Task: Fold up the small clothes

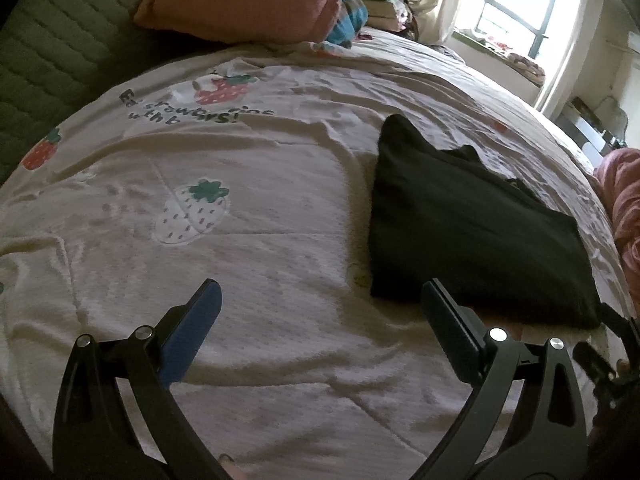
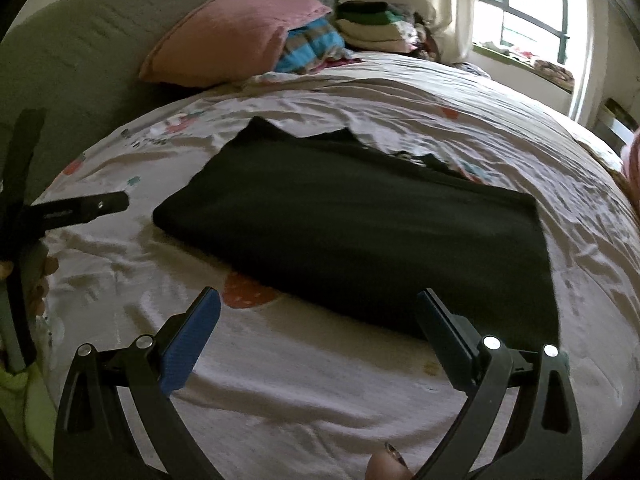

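A dark folded garment [image 1: 472, 224] lies flat on the strawberry-print bedspread [image 1: 248, 208]. In the left wrist view it is ahead and to the right of my left gripper [image 1: 320, 292], which is open and empty above bare bedspread. In the right wrist view the garment [image 2: 352, 232] lies straight ahead; my right gripper [image 2: 318, 300] is open and empty, with its right finger [image 2: 444, 328] over the garment's near edge. The left gripper's tip [image 2: 80, 210] shows at the left edge of the right wrist view.
A pink pillow [image 1: 248, 0] leans on the green headboard [image 1: 52, 48] at the back. Stacked folded clothes [image 2: 372, 26] sit in the far corner by the window [image 2: 520, 4]. Pink fabric [image 1: 624, 200] lies at the bed's right edge.
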A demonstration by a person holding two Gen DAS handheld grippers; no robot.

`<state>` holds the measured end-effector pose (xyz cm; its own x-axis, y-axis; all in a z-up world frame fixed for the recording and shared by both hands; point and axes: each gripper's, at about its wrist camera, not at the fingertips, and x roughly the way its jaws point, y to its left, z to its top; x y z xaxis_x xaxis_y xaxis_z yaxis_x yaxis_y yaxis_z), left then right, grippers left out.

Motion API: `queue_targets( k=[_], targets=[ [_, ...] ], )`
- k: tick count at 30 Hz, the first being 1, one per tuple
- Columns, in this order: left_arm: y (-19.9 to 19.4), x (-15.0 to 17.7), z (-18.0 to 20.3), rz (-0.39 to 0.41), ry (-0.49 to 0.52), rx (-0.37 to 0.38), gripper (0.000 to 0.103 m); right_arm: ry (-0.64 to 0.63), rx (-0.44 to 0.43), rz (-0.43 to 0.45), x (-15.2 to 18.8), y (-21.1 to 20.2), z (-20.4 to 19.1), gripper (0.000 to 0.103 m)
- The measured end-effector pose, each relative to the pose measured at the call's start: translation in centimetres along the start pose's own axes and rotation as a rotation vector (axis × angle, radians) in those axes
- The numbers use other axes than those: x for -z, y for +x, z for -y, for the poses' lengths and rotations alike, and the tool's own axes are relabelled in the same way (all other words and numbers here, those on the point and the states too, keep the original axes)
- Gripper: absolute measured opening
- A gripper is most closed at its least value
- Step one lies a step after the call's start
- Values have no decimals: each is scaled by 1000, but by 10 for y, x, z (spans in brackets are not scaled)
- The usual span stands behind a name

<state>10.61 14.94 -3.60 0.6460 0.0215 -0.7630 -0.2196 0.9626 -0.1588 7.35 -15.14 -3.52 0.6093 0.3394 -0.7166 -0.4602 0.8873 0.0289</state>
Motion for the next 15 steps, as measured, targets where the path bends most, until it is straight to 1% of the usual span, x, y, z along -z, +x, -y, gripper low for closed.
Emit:
queue_targets(
  k=[9, 15],
  targets=[
    [0, -5, -20, 7, -56, -3, 93, -91, -41, -8, -7, 16, -35, 97],
    [1, -10, -24, 14, -78, 6, 93, -157, -38, -1, -15, 26, -54, 97]
  ],
)
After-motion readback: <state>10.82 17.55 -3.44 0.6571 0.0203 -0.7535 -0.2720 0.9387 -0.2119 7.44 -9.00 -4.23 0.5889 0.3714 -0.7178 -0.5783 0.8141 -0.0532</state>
